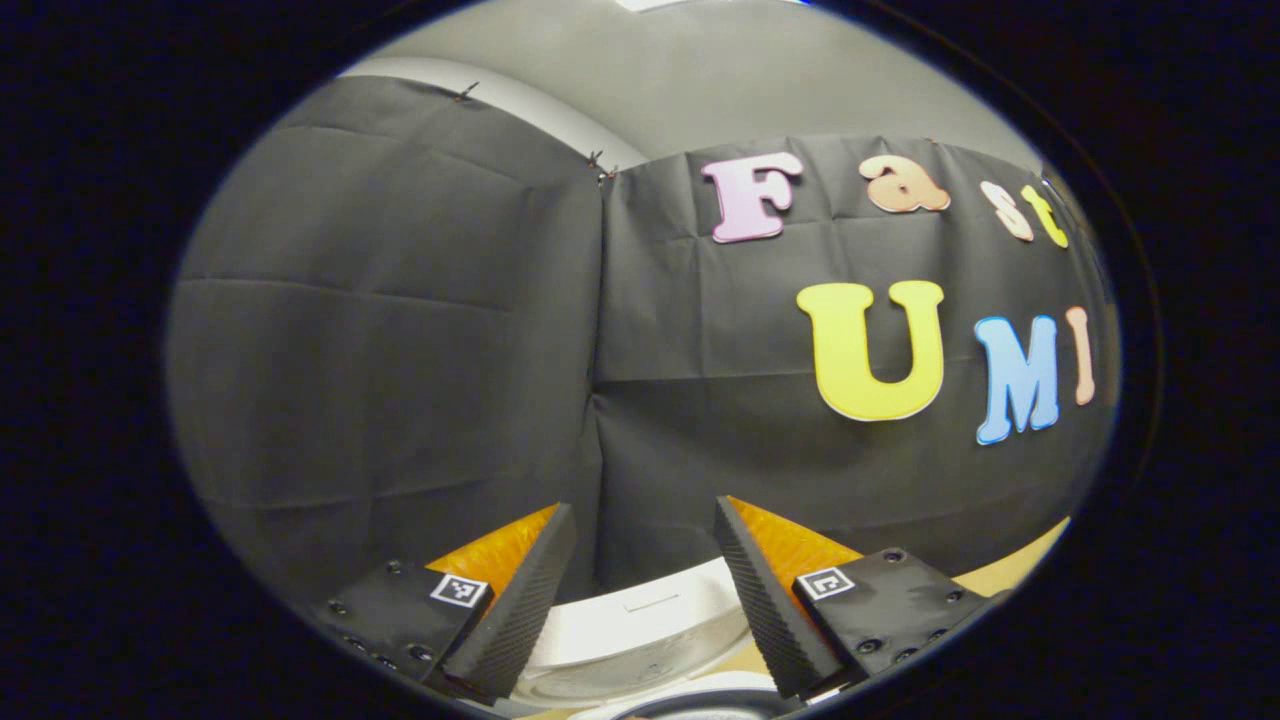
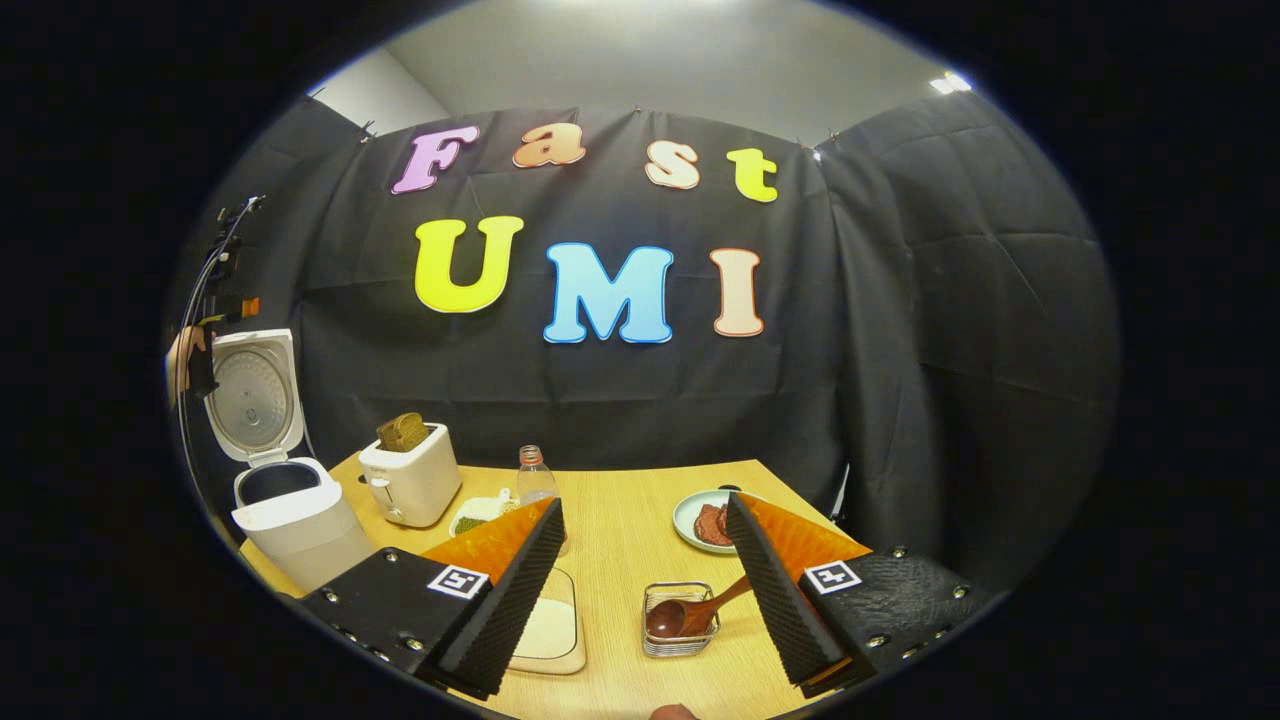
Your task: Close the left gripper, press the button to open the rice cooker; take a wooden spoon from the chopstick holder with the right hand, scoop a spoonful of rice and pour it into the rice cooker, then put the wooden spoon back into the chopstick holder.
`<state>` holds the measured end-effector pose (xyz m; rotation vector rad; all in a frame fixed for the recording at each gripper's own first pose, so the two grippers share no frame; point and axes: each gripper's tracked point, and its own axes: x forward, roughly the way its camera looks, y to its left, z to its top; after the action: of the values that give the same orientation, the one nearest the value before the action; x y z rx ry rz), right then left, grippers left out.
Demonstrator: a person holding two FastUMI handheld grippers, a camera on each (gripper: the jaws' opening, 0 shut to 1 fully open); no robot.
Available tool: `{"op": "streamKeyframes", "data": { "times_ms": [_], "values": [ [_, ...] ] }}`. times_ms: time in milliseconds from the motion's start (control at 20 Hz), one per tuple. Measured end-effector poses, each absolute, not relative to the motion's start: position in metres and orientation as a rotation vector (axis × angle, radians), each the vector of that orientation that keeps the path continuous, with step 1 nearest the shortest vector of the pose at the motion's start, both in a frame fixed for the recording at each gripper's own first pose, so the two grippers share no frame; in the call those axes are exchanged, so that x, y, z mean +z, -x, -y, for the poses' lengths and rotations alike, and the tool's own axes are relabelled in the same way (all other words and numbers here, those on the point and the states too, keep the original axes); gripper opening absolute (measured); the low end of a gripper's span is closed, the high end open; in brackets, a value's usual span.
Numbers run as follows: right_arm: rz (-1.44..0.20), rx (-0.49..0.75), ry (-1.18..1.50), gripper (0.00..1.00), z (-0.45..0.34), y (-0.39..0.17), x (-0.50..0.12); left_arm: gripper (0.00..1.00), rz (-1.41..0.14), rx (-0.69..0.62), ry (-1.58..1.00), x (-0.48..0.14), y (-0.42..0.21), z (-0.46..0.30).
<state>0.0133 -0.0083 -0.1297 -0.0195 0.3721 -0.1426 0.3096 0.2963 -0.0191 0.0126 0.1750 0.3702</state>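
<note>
- Left gripper (image 1: 645,590) raised, aimed at the black cloth wall, fingers spread apart and gripping nothing; white rice cooker (image 1: 640,630) seen just below and between them, at 6 o'clock in the left gripper view.
- Right gripper (image 2: 645,590) held above the light wooden table (image 2: 620,520), fingers wide apart, released, nothing between them.
- In the right gripper view, at 9 o'clock: white rice cooker (image 2: 295,520) standing with lid swung upright, dark inner pot exposed; a hand (image 2: 185,360) with the other gripper at the lid's edge.
- Dark brown wooden spoon (image 2: 690,610) at 6 o'clock, bowl resting inside the small wire-and-glass chopstick holder (image 2: 680,625), handle leaning up toward 2 o'clock, close to the right finger (image 2: 780,590).
- Flat pale rectangular tray (image 2: 550,625) beside the holder toward 9 o'clock, partly behind the left finger; contents unclear.
- Farther back: white toaster with brown bread (image 2: 410,475), clear plastic bottle (image 2: 537,480), pale green plate with reddish food (image 2: 705,520).
</note>
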Motion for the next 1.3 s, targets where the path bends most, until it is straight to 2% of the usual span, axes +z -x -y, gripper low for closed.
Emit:
{"op": "streamKeyframes", "data": {
  "times_ms": [300, 650, 1000, 1300],
  "values": [
    [-0.378, -0.148, 0.027, 0.99, 0.026, -0.017, -0.13, 0.97, -0.288, 0.383, 0.002, -0.052, -0.32, -0.295],
    [-0.383, -0.135, 0.01, 0.99, 0.046, -0.02, -0.135, 0.99, -0.302, 0.392, 0.016, -0.05, -0.307, -0.285],
    [-0.372, -0.107, -0.006, 0.99, 0.067, -0.028, -0.135, 0.96, -0.344, 0.381, 0.05, -0.053, -0.269, -0.246],
    [-0.387, -0.062, -0.06, 0.99, 0.08, -0.03, -0.143, 0.98, -0.37, 0.375, 0.051, -0.066, -0.242, -0.209]
  ]
}}
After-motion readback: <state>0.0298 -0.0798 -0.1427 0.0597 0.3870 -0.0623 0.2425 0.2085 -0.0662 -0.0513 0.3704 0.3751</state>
